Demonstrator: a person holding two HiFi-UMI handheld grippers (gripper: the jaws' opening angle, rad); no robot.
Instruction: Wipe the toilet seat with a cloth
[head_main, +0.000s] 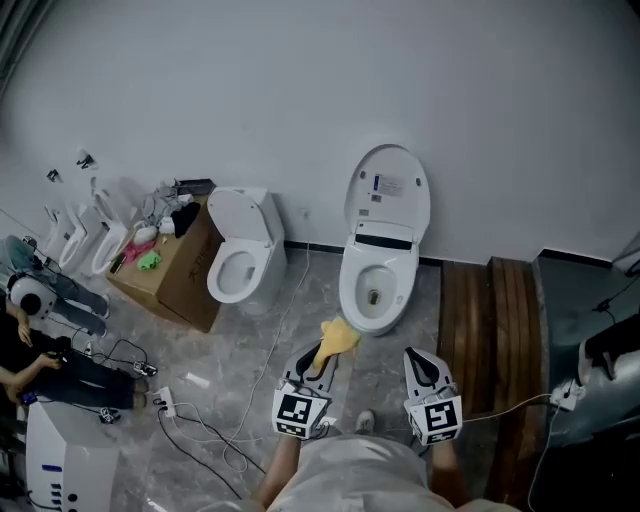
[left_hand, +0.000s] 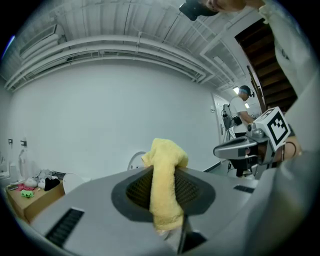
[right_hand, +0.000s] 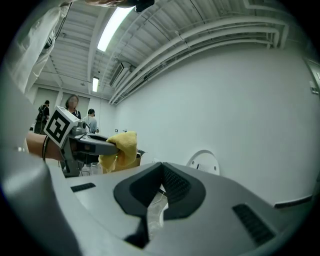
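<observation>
A white toilet (head_main: 375, 290) stands against the wall with its lid (head_main: 388, 195) raised and its bowl open. Just in front of its near rim hangs a yellow cloth (head_main: 339, 337), with my left gripper (head_main: 324, 354) shut on it. In the left gripper view the cloth (left_hand: 164, 186) drapes out over the closed jaws. My right gripper (head_main: 422, 368) sits to the right of the cloth, shut and empty. In the right gripper view its jaws meet with nothing between them, and the cloth (right_hand: 122, 148) and the lid (right_hand: 204, 161) show beyond.
A second white toilet (head_main: 240, 262) stands to the left beside a cardboard box (head_main: 176, 268) of odds and ends. Dark wooden boards (head_main: 490, 325) lie on the right. Cables (head_main: 222, 432) and a power strip (head_main: 163, 403) trail over the marble floor. A person (head_main: 30, 352) sits far left.
</observation>
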